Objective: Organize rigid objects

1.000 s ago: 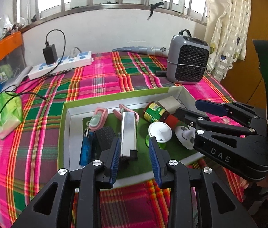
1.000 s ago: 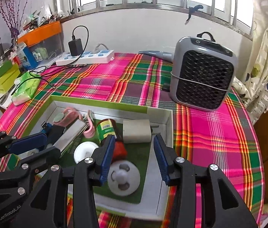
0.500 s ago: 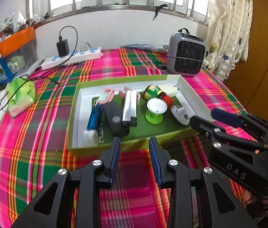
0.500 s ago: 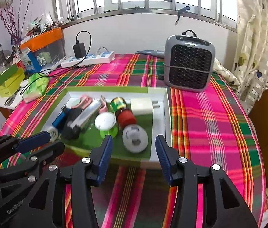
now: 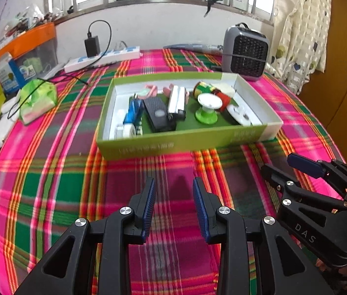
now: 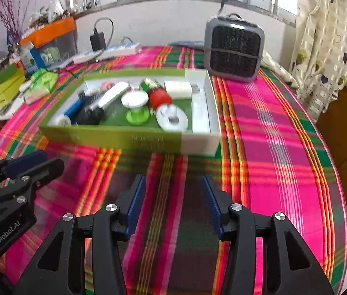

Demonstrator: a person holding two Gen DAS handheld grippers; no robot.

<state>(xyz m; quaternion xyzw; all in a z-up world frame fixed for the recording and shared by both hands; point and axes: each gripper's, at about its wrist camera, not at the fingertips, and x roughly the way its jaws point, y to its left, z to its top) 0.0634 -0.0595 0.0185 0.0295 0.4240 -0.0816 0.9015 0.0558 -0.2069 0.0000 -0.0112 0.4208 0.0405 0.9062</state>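
Observation:
An open green box point(image 5: 180, 145) with white inner walls sits mid-table on the plaid cloth. In it lie a green-and-white spool point(image 5: 206, 110), a black case point(image 5: 158, 114), a silver bar point(image 5: 177, 102), a blue item point(image 5: 132, 113), a red-capped can point(image 6: 155, 91), a white disc point(image 6: 172, 119) and a white block point(image 6: 178, 89). My left gripper point(image 5: 173, 184) hovers over bare cloth in front of the box, open and empty. My right gripper point(image 6: 174, 180) hangs beside it, also short of the box point(image 6: 109, 137), open with nothing between its fingers.
A grey heater point(image 5: 245, 51) stands behind the box at the right. A power strip point(image 5: 104, 57) with a black charger lies at the back. A green packet point(image 5: 38, 99) and yellow-green boxes point(image 6: 4, 88) crowd the left edge. A curtain point(image 6: 325, 36) hangs at the right.
Both grippers have drawn back from over the box toward the near side of the table, so the box now lies well ahead of them. The right jaws stand slightly wider.

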